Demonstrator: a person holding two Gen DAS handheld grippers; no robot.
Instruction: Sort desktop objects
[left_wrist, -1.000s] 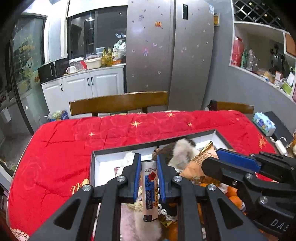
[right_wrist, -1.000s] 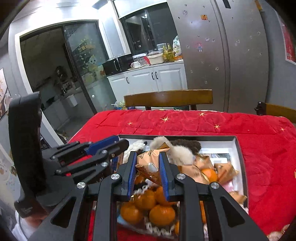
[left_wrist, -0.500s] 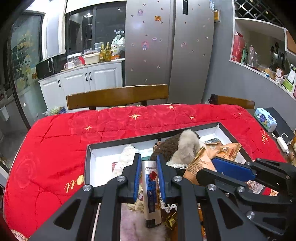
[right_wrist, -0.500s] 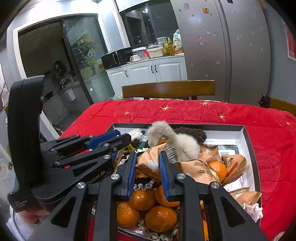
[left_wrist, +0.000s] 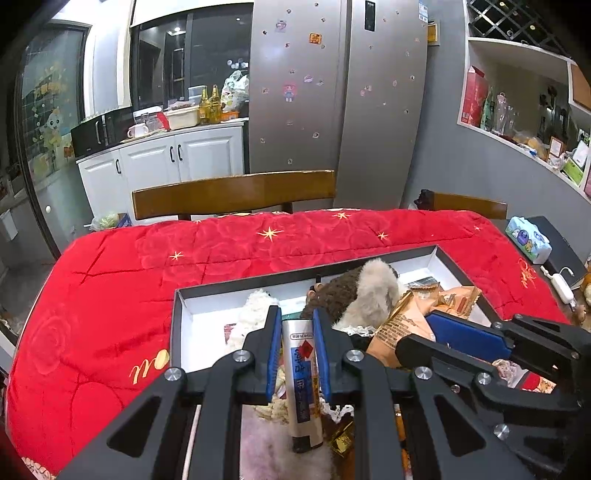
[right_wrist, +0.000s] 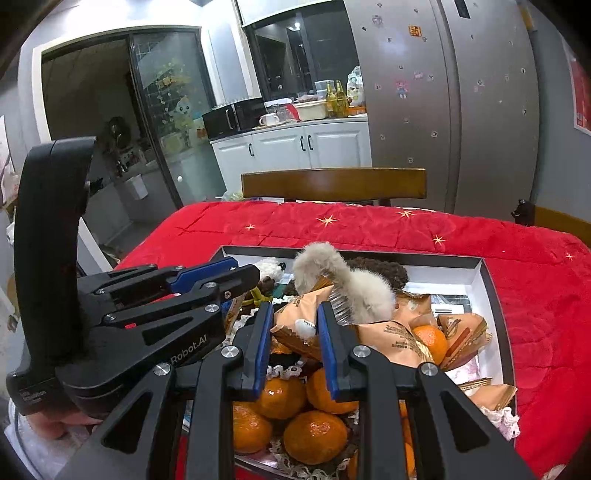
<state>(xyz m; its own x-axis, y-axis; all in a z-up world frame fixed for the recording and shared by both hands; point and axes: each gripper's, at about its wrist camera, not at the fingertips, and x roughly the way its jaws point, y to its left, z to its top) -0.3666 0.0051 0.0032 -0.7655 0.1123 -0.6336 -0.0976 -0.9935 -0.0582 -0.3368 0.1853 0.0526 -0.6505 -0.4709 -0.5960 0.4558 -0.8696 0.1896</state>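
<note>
The red quilted cover (left_wrist: 110, 295) spreads over my whole table, satiny, stitched in squares and dotted with gold stars. On it sits the shallow rectangular box (left_wrist: 177, 325), dark on its outer walls and rim, plain white card inside. Behind the table stands a chair with a smooth curved wooden backrest (left_wrist: 232, 194).

The box is heaped. A long grey fur piece (right_wrist: 354, 284) arches over the pile, soft and fluffy, with a dark brown nubbly plush (left_wrist: 332, 295) beside it and a small white woolly toy (left_wrist: 255, 306) towards the left wall. At my end a cluster of round, glossy, dimpled mandarins (right_wrist: 310, 435) lies on a lacy-edged tray.

My left tongs (left_wrist: 297, 354) are clenched on a white cylindrical tube (left_wrist: 301, 373), smooth plastic with a blue printed label and a dark cap at its lower end; it hangs cap-down between the blue ribbed pads, above the pale pink fluff at the near end of the box.

My right tongs (right_wrist: 291, 343) grasp a crinkly tan snack packet (right_wrist: 295, 325), its foil-like wrapper pinched between the pads, above the mandarins. More such packets (right_wrist: 399, 339), flat and creased with serrated ends, lie to its right among the fruit.
</note>
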